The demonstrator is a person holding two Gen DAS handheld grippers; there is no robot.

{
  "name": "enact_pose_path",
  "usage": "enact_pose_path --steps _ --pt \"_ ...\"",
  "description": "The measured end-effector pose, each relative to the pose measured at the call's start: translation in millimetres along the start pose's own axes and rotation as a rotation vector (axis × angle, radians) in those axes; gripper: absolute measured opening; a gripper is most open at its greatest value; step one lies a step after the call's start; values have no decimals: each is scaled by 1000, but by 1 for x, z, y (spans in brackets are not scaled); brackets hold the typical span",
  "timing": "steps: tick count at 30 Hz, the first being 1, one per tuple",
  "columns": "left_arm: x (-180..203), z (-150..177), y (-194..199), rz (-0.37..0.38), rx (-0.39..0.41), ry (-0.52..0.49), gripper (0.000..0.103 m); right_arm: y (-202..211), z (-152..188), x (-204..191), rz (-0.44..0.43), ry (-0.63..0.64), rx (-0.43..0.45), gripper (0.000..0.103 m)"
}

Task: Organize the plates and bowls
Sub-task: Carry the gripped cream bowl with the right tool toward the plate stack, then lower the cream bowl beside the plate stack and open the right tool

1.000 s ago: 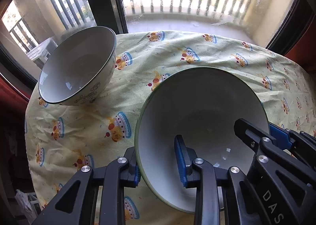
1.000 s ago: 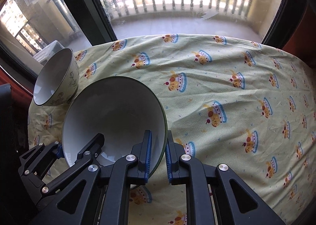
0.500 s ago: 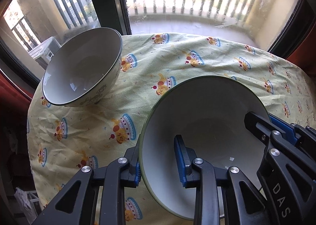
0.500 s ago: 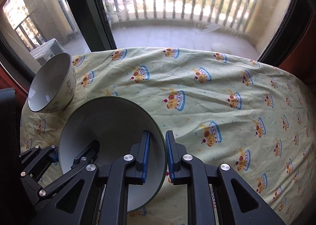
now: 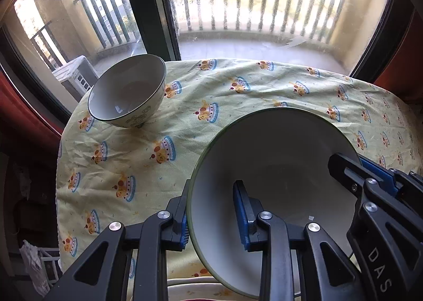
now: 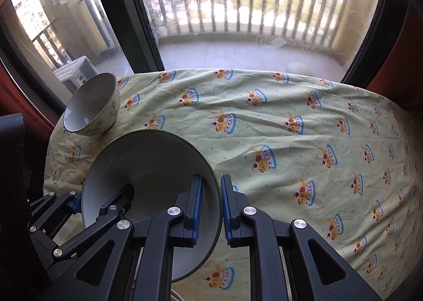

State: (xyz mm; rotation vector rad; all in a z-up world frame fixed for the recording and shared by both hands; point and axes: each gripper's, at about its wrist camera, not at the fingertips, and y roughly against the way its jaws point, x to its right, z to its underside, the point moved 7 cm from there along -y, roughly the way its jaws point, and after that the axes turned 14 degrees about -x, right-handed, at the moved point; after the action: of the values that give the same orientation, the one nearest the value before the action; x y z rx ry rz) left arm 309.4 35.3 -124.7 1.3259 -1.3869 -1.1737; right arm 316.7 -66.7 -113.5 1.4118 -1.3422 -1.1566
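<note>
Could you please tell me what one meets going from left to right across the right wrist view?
Small patterned bowl → left tool → large green-rimmed bowl → right tool → bare stretch of tablecloth.

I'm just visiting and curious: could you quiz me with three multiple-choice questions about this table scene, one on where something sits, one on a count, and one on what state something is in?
1. Where does the small patterned bowl stand?
A. At the tablecloth's far left corner by the window
B. Inside the big bowl
C. On the balcony floor

2. How many bowls are in view?
A. One
B. Two
C. Four

3. How is the large green-rimmed bowl held?
A. Lying free, untouched
B. Gripped by one gripper only
C. Gripped on opposite rims by both grippers

Answers:
1 A, it sits on the cloth near the glass.
2 B, only the small and large bowls show.
3 C, the left gripper and right gripper each pinch its rim.
</note>
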Motion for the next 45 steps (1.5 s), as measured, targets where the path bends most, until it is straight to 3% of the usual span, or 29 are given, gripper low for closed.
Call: enact_pose_path --steps 12,23,33,45 --pt "53 41 49 -7 67 35 28 59 44 46 -16 25 65 17" --pt "98 94 67 -18 68 76 28 86 98 88 -39 69 75 17" --pt "124 137 62 -42 42 59 28 90 149 111 -52 76 58 17" --pt "137 181 25 -46 -59 48 28 61 191 123 -39 72 -20 17"
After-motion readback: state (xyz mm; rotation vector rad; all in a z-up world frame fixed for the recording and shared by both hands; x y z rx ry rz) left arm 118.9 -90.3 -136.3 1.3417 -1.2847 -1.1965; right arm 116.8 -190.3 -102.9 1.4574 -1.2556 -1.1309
